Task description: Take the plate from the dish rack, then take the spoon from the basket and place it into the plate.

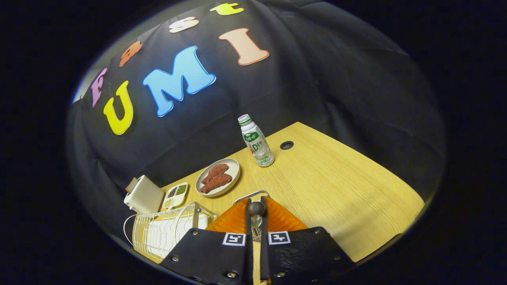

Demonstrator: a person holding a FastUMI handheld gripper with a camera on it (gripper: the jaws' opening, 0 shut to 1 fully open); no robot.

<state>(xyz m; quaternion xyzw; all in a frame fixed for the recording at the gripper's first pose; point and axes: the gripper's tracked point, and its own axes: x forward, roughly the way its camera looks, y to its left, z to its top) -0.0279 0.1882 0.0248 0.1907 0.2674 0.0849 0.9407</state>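
My gripper (256,204) is shut on the spoon (256,209). Its dark round handle end sticks up between the fingertips, and a metal stretch of it shows lower down in the gap. Right under and just ahead of the fingers lies the orange plate (281,219) on the wooden table (336,190). The spoon hangs over the plate; whether its bowl touches the plate is hidden by the fingers. To the left of the fingers stands the white wire dish rack (166,231). A thin wire loop (253,193) shows just beyond the orange plate.
Beyond the orange plate sits a pale plate with reddish-brown food (218,177), and further back a small bottle with a green cap (256,141) stands beside a cable hole (286,145). A white toaster (143,194) and a small compartment dish (175,195) stand behind the rack.
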